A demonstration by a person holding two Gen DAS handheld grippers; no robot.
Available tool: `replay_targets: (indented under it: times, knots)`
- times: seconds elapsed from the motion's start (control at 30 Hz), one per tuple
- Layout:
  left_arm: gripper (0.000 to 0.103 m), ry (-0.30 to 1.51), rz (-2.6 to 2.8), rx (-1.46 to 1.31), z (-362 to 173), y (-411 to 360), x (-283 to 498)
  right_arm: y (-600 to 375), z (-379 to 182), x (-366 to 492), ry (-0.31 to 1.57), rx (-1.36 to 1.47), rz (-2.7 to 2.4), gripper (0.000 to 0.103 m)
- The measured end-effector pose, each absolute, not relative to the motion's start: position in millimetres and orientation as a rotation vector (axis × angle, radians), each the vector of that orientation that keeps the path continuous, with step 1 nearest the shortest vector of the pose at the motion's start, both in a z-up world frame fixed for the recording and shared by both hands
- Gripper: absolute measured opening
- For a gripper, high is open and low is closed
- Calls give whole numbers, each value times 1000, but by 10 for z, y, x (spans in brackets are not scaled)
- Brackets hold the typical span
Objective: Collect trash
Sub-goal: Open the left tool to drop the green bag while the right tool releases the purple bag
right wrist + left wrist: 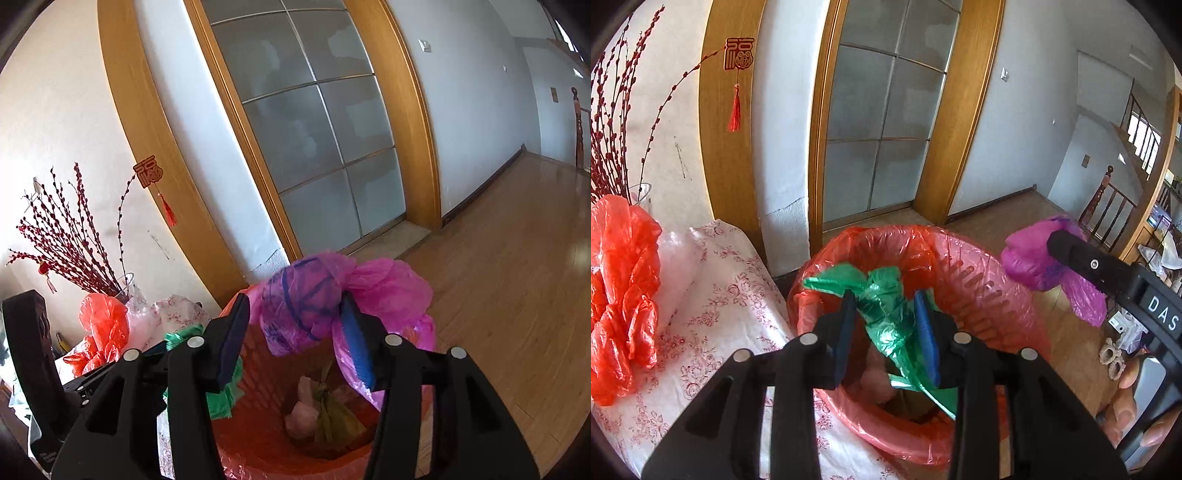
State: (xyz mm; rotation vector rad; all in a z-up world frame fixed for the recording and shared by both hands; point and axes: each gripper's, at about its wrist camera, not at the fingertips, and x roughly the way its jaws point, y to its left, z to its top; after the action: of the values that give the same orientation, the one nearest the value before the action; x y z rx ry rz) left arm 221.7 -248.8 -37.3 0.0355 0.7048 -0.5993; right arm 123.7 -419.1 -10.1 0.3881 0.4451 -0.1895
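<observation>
A bin lined with a red plastic liner (979, 258) stands on the floor beside a table. My left gripper (886, 325) hovers over the bin's mouth. A crumpled green plastic bag (886, 306) hangs between its blue pads, with a dark gap showing beside the left pad, so the jaws are open. My right gripper (295, 339) is above the same bin (258, 443). Its pads stand apart around a magenta plastic bag (306, 295), which drapes over the right pad and clears the left one. Bagged trash (317, 413) lies at the bin's bottom.
On the left, a table with a floral cloth (713, 295) carries a red plastic bag (620, 288) and a vase of red branches (74, 240). A frosted glass door (879, 122) is behind the bin. Wooden floor (517, 258) runs off to the right.
</observation>
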Motion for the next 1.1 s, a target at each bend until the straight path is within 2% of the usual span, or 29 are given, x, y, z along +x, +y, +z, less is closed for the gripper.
replay_targets:
  times: [0.03, 0.27, 0.33, 0.43, 1.1]
  knots:
    - [42, 711, -601, 37, -408, -2496, 2214, -4193, -115, 1240, 450, 387, -192, 56]
    - [46, 725, -555, 39, -492, -2287, 2229, -4210, -184, 1215, 466, 402, -218, 57]
    - [53, 713, -522, 23, -471, -2142, 2197, -4176, -194, 1197, 471, 384, -226, 57]
    - [56, 695, -464, 13, -437, -1915, 2123, -4094, -195, 1178, 479, 347, -231, 57]
    - [62, 574, -50, 15, -121, 19, 1609, -3006, -203, 1292, 538, 204, -41, 57]
